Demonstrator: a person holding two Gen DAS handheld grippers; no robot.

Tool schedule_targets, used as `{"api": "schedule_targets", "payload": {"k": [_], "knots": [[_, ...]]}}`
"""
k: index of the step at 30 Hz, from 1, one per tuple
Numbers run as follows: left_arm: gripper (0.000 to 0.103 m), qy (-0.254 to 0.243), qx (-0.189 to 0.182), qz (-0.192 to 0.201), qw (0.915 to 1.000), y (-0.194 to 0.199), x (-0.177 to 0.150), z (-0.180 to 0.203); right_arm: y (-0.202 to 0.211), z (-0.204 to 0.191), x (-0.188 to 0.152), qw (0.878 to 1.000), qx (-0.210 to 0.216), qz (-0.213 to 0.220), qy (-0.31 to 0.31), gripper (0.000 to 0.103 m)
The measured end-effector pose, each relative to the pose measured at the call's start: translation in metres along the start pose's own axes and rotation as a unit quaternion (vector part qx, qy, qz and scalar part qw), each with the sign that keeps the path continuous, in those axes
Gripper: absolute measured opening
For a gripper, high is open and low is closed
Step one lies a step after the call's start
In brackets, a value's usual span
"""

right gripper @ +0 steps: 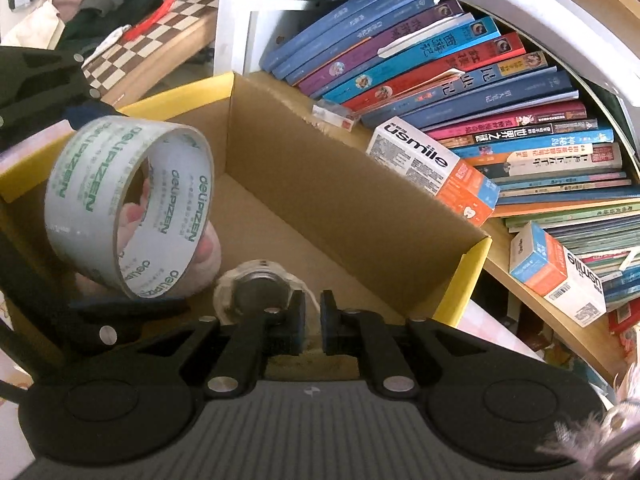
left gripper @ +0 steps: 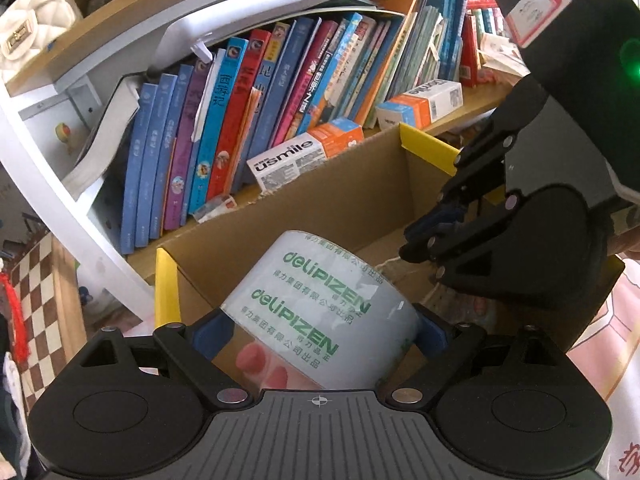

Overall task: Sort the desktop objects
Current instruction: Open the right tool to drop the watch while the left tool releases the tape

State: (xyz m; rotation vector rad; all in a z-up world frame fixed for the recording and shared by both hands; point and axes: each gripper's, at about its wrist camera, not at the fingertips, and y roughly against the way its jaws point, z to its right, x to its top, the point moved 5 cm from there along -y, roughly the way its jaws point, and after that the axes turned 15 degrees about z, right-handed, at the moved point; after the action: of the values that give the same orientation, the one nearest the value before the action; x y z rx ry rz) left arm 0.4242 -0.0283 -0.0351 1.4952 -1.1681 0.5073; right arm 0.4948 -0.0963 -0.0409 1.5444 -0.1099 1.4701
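Left hand-held gripper (left gripper: 320, 330) pinches a roll of clear packing tape (left gripper: 316, 312) printed with green "deli PIZEN" lettering, blue pads pressed on either side of the roll, held above the open cardboard box (left gripper: 320, 200) with yellow-edged flaps. In the right wrist view the tape roll (right gripper: 128, 208) hangs over the left part of the box (right gripper: 320, 192), tilted, its hole facing the camera; something pink shows through the hole and under it, cannot tell what. Right hand-held gripper (right gripper: 312, 320) has its blue pads nearly pressed together, a narrow gap between them, nothing clearly held; it sits low at the near side of the box. In the left wrist view the right gripper (left gripper: 424, 240) reaches into the box from the right, fingertips close together. Just beyond the right gripper's tips a small round spool (right gripper: 256, 292) with a metal centre and pale thread lies on the box floor. Behind the box, a wooden bookshelf (left gripper: 248, 196) carries a row of upright and leaning books (left gripper: 248, 120), blue, purple, red spines. Two "usmile" cartons (left gripper: 288, 160), white and orange, lie on the shelf in front of the books, another (right gripper: 560, 276) further right. A chequered board (right gripper: 160, 36) shows far left.
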Motion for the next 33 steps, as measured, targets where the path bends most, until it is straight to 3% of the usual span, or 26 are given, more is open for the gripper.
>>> {"api": "schedule_targets", "payload": {"k": [4, 11, 18, 22, 33], "knots": [[0.095, -0.006, 0.003, 0.007, 1.0000, 0.008, 0.002, -0.001, 0.008, 0.000, 0.005, 1.000, -0.002, 0.013, -0.006, 0.033], [0.100, -0.010, 0.013, 0.046, 0.9988, 0.030, 0.016, -0.005, 0.039, 0.008, 0.017, 0.998, -0.016, 0.054, -0.041, 0.052], [0.100, -0.002, 0.011, 0.059, 0.9982, 0.041, 0.022, -0.005, 0.073, 0.018, 0.018, 0.992, -0.032, 0.078, -0.093, 0.057], [0.100, 0.001, 0.014, 0.072, 0.9973, 0.052, 0.026, -0.004, 0.082, 0.017, 0.014, 0.991, -0.043, 0.078, -0.101, 0.065], [0.101, 0.031, 0.019, 0.105, 0.9938, 0.096, 0.029, -0.009, 0.111, 0.002, 0.012, 0.987, -0.066, 0.094, -0.109, 0.065]]}}
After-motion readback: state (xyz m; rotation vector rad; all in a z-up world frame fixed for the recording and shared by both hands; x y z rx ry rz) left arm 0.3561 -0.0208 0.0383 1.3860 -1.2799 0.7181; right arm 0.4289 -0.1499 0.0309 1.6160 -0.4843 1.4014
